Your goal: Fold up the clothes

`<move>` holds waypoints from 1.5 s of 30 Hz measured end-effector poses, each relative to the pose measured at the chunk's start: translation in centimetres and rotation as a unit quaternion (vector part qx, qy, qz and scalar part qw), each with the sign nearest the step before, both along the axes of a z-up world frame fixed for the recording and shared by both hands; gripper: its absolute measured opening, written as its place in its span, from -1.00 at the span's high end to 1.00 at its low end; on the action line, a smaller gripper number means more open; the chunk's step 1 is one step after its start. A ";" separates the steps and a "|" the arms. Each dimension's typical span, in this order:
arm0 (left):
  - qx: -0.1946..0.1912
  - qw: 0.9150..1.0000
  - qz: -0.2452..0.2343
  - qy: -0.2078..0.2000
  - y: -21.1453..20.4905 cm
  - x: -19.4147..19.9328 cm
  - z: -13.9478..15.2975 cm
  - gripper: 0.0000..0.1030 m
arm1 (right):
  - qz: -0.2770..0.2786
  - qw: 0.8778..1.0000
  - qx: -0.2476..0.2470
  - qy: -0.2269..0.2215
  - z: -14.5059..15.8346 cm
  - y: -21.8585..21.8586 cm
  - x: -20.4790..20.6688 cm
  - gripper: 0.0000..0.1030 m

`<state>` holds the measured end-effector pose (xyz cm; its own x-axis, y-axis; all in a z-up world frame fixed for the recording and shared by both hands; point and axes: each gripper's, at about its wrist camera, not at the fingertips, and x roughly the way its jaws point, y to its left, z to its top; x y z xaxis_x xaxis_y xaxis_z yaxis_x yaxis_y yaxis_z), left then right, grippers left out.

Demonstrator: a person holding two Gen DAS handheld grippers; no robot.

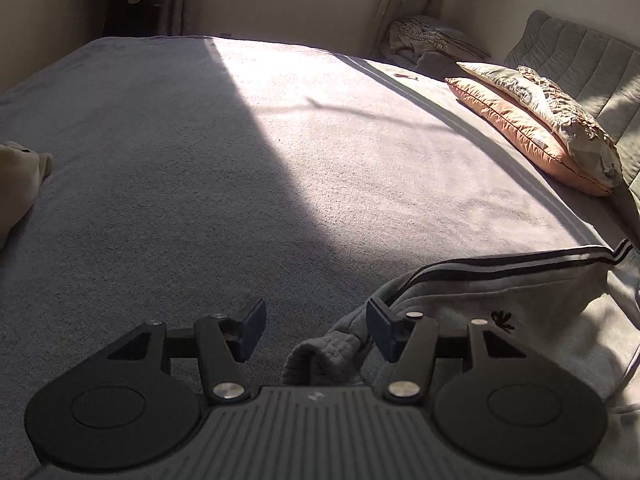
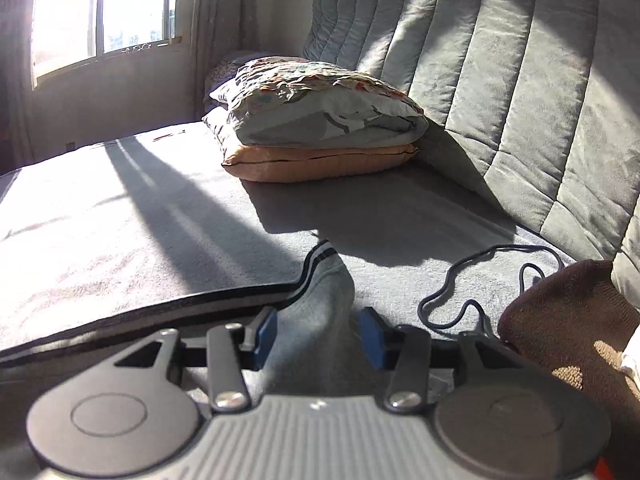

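Bed (image 1: 240,160) w/ grey blanket: grey garment (image 1: 520,312), two stacked pillows (image 1: 532,128), dark cord (image 2: 460,292)

Two stacked pillows (image 1: 536,120) lie on the bed (image 1: 240,160) at upper right, a garment (image 1: 500,312) at lower right.

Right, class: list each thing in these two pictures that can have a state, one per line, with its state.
Left tongs: open, nothing pressed between the pads.
Right tongs: open, grey cloth between the pads, not pinched.
Grey striped-trim sweatshirt: lying rumpled on the bed, unfolded.
Patterned grey pillow: stacked on the orange pillow.
Dark cord: loose, looped on the blanket.
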<state>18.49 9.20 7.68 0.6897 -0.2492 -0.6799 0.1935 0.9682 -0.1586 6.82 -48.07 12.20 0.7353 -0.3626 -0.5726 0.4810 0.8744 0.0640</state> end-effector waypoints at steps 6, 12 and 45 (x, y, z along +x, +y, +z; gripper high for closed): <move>0.061 0.998 -0.014 -0.017 -1.9 -0.4 -2.7 0.28 | 0.053 0.993 0.089 -0.047 4.4 4.9 -5.2 -0.08; 0.014 0.999 0.023 -0.032 0.5 -0.8 -1.0 0.51 | 0.149 0.986 0.071 -0.027 2.3 9.3 -7.6 -0.51; -0.107 0.991 0.082 0.009 2.0 -10.0 -0.6 0.35 | -0.160 0.954 0.232 -0.102 -10.5 -12.0 -7.5 -0.25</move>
<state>8.48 11.22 7.06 0.7207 -0.2756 -0.6361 0.0321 0.9298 -0.3666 -0.64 -60.07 1.74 0.7430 -0.3283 -0.5832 0.6543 0.5397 0.5298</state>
